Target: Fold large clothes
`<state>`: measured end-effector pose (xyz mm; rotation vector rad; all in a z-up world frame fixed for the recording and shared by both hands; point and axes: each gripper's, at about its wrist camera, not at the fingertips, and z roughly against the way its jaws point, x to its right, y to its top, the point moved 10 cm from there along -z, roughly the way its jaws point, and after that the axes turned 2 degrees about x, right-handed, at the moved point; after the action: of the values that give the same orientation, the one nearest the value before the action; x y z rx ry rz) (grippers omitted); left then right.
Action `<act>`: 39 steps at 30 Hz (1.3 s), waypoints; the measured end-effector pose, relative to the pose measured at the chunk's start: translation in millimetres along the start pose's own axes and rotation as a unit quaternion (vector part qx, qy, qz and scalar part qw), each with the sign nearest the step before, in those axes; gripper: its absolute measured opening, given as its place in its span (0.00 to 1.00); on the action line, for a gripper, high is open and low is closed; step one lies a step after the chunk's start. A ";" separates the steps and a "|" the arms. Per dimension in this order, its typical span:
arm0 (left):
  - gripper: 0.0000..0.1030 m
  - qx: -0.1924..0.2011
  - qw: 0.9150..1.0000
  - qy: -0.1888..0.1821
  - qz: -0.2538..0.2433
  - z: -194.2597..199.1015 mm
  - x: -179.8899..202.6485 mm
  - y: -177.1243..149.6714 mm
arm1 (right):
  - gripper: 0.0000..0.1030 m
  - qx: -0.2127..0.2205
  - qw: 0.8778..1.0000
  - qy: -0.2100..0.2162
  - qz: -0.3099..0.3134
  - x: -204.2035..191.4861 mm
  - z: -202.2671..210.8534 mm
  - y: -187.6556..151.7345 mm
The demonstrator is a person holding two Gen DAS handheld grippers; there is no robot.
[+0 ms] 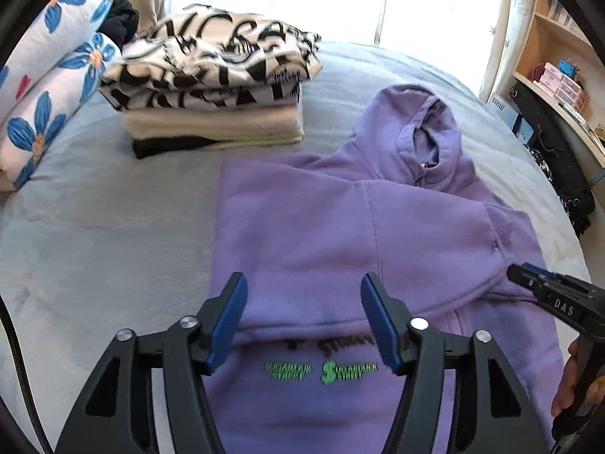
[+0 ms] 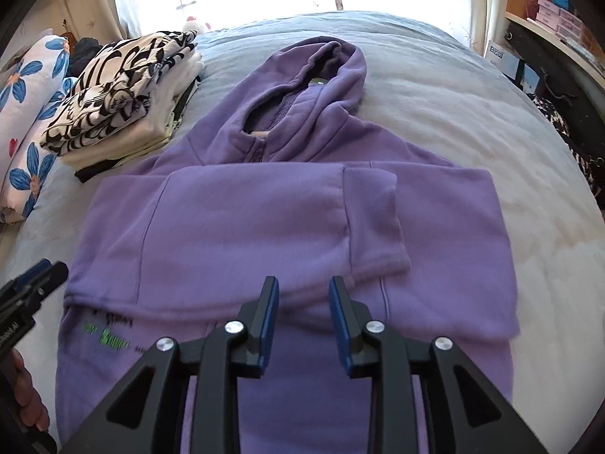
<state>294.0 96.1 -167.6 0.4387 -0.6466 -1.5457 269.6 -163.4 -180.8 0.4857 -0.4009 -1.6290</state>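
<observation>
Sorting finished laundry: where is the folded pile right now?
The folded pile sits on the bed at upper left in both views, between the floral pillows and the purple hoodie.

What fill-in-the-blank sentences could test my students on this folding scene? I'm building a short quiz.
1. The hoodie spread on the bed is ____ in colour.
2. Both the left gripper and the right gripper have their jaws ____.
3. The small lettering printed on the hoodie is ____.
4. The top garment of the folded stack is patterned black and ____.

Missing words: purple; open; green; white
</observation>
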 end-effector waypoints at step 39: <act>0.65 -0.022 0.999 0.024 -0.020 185.6 -39.1 -151.7 | 0.47 0.062 0.997 0.046 0.021 55.0 176.8 -149.1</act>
<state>63.3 160.1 -126.6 0.4568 -0.5698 -1.5805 45.4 -205.1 -113.6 0.6391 -0.4425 -1.5404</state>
